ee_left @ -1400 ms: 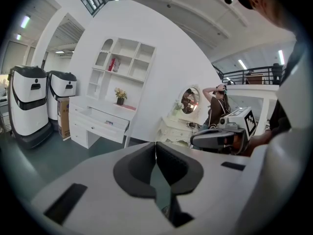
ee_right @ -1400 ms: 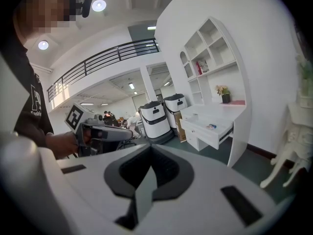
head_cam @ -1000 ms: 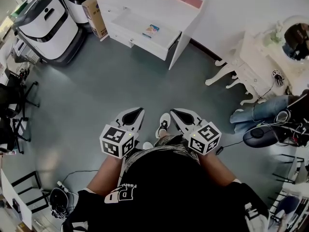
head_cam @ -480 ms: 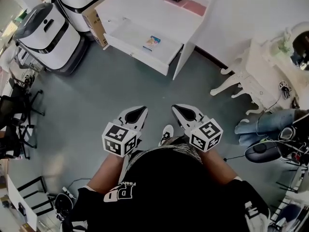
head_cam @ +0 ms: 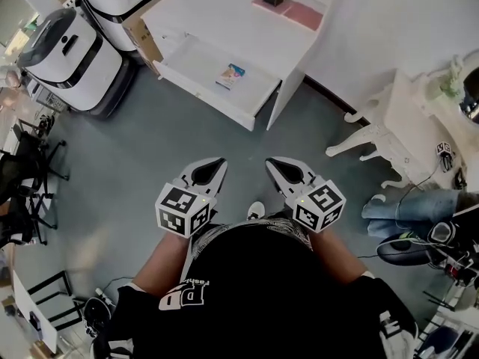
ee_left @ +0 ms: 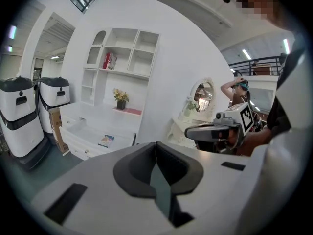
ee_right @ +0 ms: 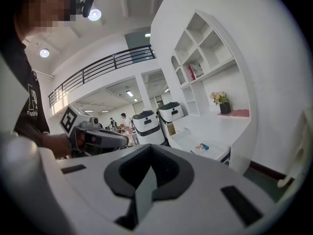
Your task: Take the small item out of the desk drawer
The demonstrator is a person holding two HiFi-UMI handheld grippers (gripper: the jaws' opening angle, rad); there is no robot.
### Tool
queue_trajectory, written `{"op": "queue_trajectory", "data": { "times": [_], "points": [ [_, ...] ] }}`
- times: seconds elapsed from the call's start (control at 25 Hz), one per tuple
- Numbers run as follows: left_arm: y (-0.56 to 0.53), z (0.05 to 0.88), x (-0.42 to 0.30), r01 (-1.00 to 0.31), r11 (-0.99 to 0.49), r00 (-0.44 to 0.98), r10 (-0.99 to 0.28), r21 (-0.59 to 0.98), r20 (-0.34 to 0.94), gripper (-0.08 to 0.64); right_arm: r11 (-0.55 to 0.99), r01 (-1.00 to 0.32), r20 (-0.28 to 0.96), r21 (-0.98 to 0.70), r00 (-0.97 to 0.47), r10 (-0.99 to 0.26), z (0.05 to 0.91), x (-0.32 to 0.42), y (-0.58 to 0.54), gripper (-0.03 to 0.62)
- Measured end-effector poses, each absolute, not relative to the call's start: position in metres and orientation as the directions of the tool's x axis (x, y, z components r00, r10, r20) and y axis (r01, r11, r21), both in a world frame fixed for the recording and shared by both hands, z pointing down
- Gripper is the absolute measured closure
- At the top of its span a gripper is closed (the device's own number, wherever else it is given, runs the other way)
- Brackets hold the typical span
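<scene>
You have advanced toward the open white desk drawer [head_cam: 213, 99]. The small flat blue-printed item [head_cam: 230, 75] lies inside it, not yet reachable. Your left gripper [head_cam: 217, 163] and right gripper [head_cam: 272, 163] are fully closed, empty, and well short of the drawer.

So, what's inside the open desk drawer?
One small flat item with a colourful cover lies in the drawer, right of its middle in the head view. The rest of the visible floor is bare white. Any part tucked under the desktop is hidden.
</scene>
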State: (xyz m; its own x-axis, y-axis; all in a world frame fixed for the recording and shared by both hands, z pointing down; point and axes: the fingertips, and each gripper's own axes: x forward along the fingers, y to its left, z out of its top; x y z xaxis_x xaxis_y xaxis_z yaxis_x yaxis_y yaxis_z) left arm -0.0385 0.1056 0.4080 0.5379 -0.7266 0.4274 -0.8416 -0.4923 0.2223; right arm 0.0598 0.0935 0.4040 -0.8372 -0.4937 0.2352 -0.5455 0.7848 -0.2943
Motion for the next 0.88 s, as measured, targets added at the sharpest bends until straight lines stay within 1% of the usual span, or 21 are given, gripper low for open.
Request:
{"op": "queue_trajectory", "data": {
  "times": [0.28, 0.52, 0.72, 0.88],
  "points": [
    [0.071, 0.417, -0.03, -0.859, -0.466, 0.51, -0.734, 0.213, 0.448, 0.543, 0.776, -0.541, 0.243, -0.325, -0.84, -0.484, 0.418, 0.078, 0.061, 0.583],
    [0.057, 0.421, -0.031, -0.864, -0.454, 0.501, -0.721, 0.219, 0.478, 0.543, 0.769, -0.536, 0.246, -0.348, -0.844, -0.477, 0.42, 0.077, 0.045, 0.583],
    [0.036, 0.43, -0.027, -0.845, -0.479, 0.53, -0.691, 0.238, 0.491, 0.543, 0.748, -0.561, 0.253, -0.354, -0.828, -0.501, 0.427, 0.08, 0.028, 0.583],
    [0.004, 0.428, -0.022, -0.821, -0.517, 0.565, -0.674, 0.241, 0.476, 0.543, 0.72, -0.6, 0.273, -0.349, -0.8, -0.534, 0.43, 0.088, 0.005, 0.583]
  ]
}}
